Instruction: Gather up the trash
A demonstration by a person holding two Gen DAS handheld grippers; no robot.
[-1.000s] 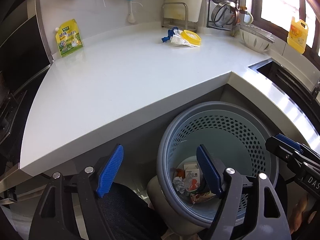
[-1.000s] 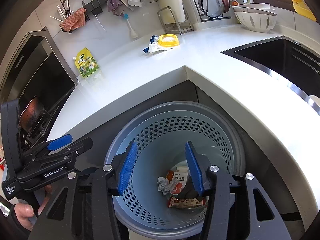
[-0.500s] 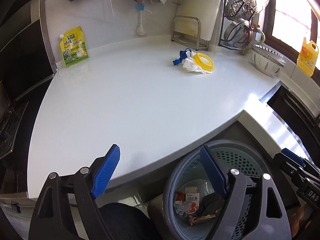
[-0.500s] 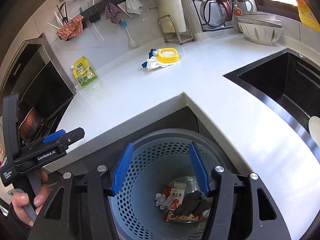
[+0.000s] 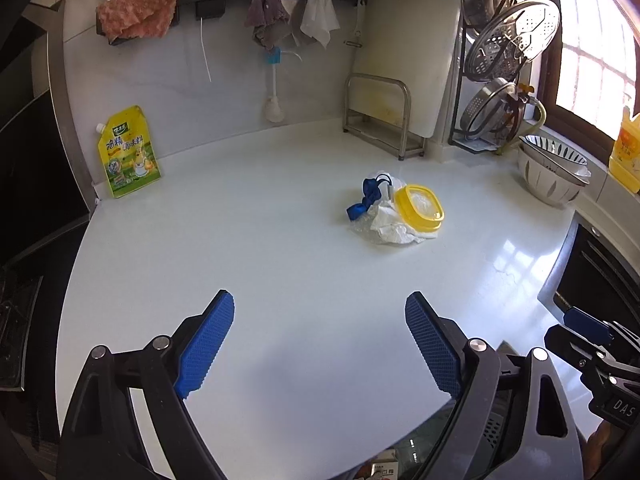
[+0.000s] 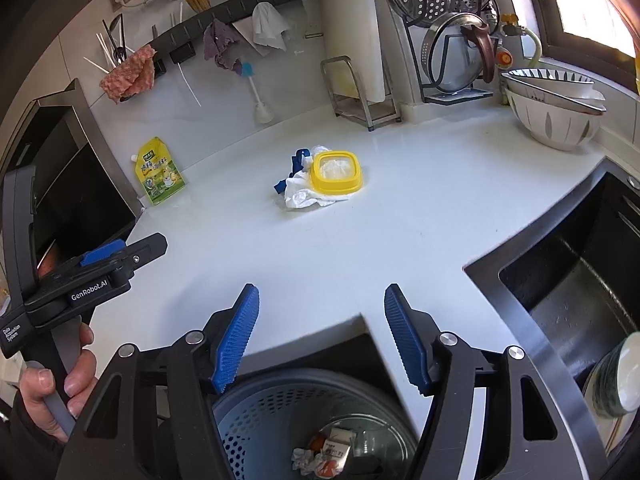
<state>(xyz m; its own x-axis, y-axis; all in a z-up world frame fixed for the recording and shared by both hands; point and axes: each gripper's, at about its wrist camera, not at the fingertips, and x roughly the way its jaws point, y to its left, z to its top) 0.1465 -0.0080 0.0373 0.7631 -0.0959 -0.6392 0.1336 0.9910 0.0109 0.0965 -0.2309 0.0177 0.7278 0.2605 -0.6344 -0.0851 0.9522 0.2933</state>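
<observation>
Both grippers have lifted away from the perforated waste basket [image 6: 280,420] and now look across the white countertop [image 5: 248,264], where a second ago they hung over the basket's mouth. Your left gripper [image 5: 320,344] has just been opening its jaws, and they stand wide with only bare counter between the blue pads. Your right gripper [image 6: 322,336] has likewise been opening; its jaws are parted less widely, and nothing is between them either. Neither tool carries anything.

Remaining trash sits mid-counter, well ahead of both grippers: a crumpled white tissue [image 5: 394,226] with a yellow plastic lid [image 5: 420,206] resting on it and a blue scrap [image 5: 366,200] touching its far-left side. The three lie in one touching pile, so a single grasp may not take all of them. The basket stands on the floor, tucked into the notch of the counter corner directly below your right gripper, and already holds wrappers and a small carton [image 6: 338,446]; that position keeps each carry short.

A yellow-green seasoning pouch [image 5: 128,152] leans upright against the backsplash, well apart from the pile. Judged by its standing, filled look, it is stock rather than rubbish.

My judgement is that you are reaching for the pile. Opened jaws suit the soft tissue; the rigid lid could slip off it when lifted.
</observation>
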